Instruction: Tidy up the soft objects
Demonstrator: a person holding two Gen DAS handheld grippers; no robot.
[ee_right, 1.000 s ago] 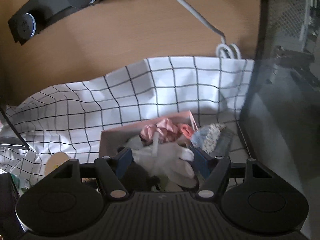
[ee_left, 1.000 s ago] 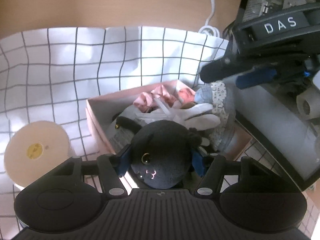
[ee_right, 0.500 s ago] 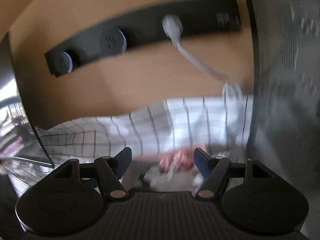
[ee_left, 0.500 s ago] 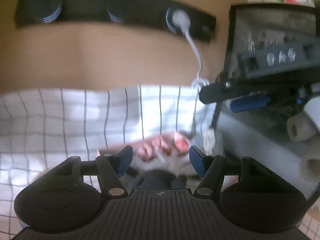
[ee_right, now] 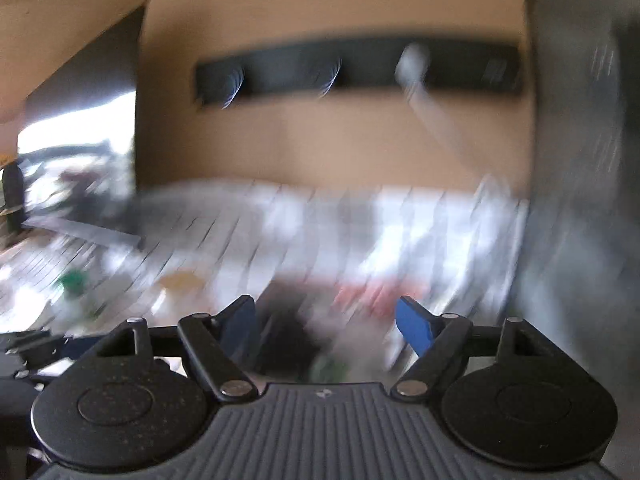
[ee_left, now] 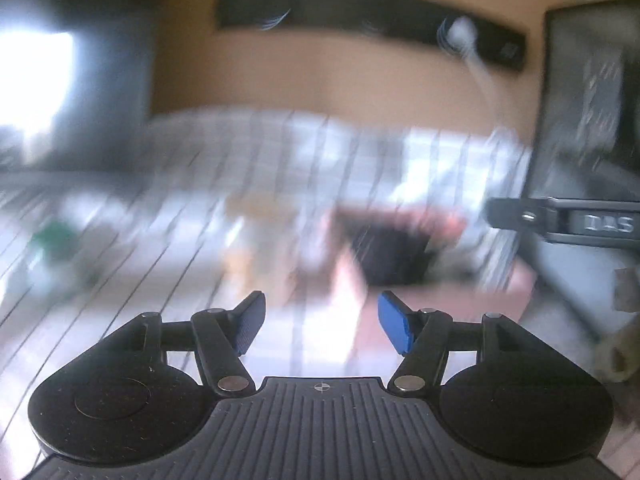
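Both views are motion-blurred. In the left wrist view my left gripper (ee_left: 320,324) is open and empty, drawn back from the pink box (ee_left: 504,284) on the checked cloth (ee_left: 280,152). A dark soft toy (ee_left: 392,256) lies in the box. In the right wrist view my right gripper (ee_right: 324,322) is open and empty, above the dark toy (ee_right: 288,328) and the pink soft things (ee_right: 368,292) in the box. The right gripper's body (ee_left: 560,220) shows at the right edge of the left wrist view.
A black power strip (ee_right: 352,68) with a white plug hangs on the tan wall. A dark mesh rack (ee_left: 592,100) stands at right. A tan round object (ee_left: 256,208) and a green-topped thing (ee_left: 52,240) sit on the cloth at left.
My left gripper let go of the dark toy into the box and opened. Both grippers pulled back and tilted up, so the box now sits farther away.
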